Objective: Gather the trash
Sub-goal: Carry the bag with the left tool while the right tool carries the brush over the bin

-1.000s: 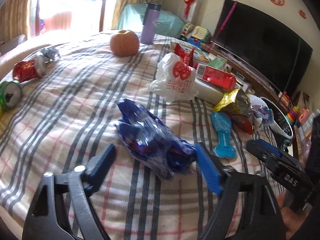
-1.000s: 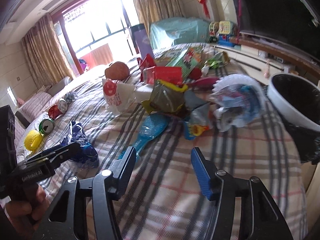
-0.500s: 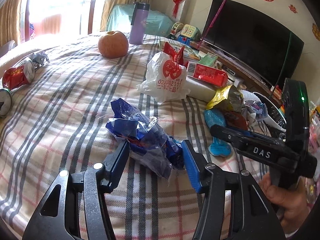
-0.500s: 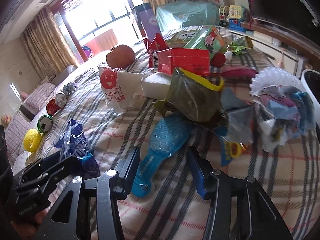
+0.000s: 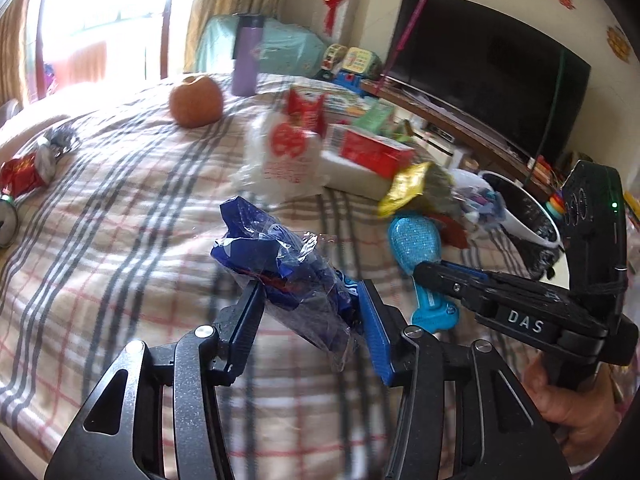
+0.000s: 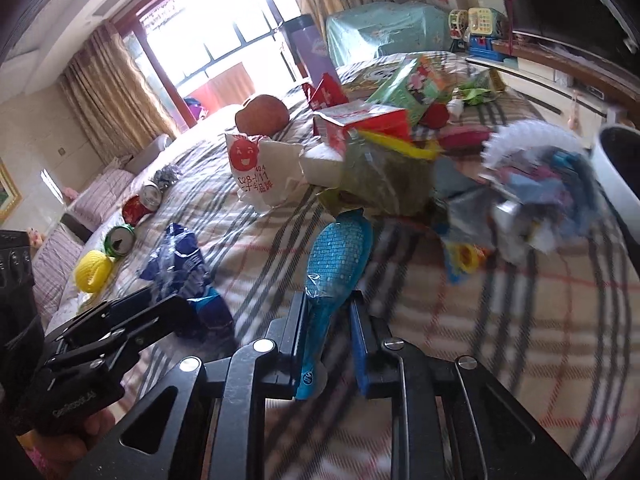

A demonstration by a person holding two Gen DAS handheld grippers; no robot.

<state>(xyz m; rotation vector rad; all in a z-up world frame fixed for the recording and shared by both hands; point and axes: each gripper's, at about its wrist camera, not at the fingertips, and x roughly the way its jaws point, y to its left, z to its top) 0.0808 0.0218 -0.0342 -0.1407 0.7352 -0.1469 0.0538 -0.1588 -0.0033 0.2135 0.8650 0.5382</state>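
My left gripper (image 5: 310,308) has just been closing and now pinches a crumpled blue wrapper (image 5: 280,264), part clear film, glossy and creased, near the front of the plaid blanket (image 5: 120,240). My right gripper (image 6: 326,320) has also been closing, clamped on the handle of a turquoise, glittery package (image 6: 336,260) shaped like a brush, just right of the wrapper.

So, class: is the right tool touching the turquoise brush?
Touching. The right wrist view shows the right tool, whose jaws have just been closing, pressed against both sides of the turquoise brush handle.
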